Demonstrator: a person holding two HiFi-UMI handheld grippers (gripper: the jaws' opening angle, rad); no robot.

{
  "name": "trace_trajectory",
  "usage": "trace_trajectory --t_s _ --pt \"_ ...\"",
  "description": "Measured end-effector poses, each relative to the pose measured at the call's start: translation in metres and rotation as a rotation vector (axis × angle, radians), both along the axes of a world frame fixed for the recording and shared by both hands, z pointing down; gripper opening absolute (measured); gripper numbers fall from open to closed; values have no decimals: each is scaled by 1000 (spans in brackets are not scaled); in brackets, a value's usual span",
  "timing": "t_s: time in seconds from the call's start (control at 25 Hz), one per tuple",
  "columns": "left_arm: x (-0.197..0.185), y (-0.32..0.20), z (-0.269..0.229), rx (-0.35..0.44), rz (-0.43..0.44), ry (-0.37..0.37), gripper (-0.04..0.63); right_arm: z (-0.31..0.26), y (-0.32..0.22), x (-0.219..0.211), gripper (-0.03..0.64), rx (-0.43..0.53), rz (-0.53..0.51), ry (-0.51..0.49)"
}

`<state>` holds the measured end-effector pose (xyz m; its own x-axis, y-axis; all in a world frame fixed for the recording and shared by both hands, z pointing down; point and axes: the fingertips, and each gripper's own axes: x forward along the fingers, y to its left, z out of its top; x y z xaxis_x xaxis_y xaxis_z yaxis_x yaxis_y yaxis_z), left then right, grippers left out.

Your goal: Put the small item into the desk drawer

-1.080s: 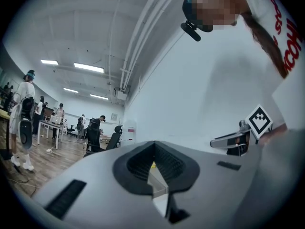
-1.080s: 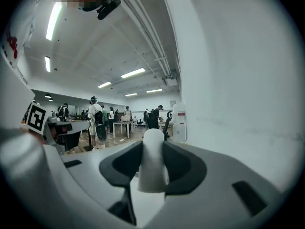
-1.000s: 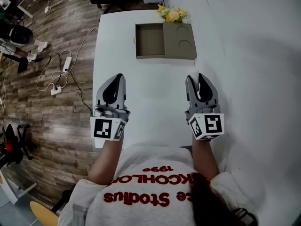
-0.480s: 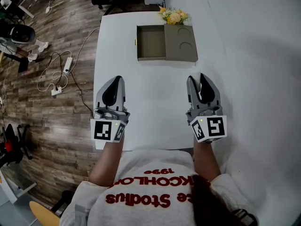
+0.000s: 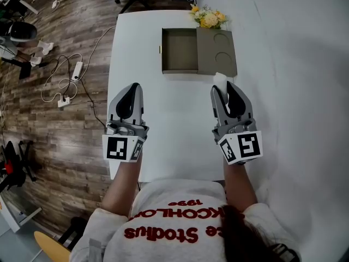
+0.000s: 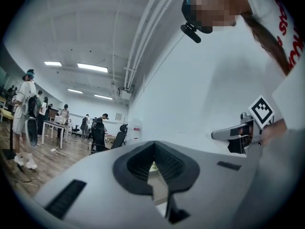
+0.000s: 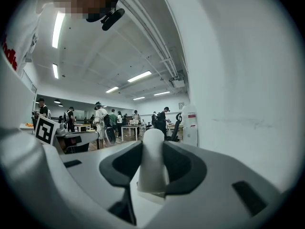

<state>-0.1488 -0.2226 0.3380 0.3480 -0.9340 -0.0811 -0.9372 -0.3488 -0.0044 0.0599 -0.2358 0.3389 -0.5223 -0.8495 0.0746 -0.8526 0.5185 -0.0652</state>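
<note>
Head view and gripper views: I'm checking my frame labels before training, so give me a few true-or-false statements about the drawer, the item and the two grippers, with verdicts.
1. The right gripper is clamped on a small white item. True.
2. The drawer is pushed shut. False: it stands pulled out to the left of its olive box, and nothing shows inside it.
3. The left gripper holds a second item. False: its jaws are together with nothing between them.
4. Yellow flowers sit at the far edge of the table, behind the box. True.
5. The small white item lies in the drawer. False: it is between the right gripper's jaws, short of the box.
</note>
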Motion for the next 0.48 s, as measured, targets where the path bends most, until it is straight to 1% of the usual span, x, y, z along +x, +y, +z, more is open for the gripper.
trace_trajectory --t_s 0.24,0.48 --pt "-10 -33 21 -34 -25 7 6 20 -47 -24 138 -29 -49 -9" --pt "-15 -63 45 -69 -45 22 6 56 -91 -37 138 -84 -57 -11"
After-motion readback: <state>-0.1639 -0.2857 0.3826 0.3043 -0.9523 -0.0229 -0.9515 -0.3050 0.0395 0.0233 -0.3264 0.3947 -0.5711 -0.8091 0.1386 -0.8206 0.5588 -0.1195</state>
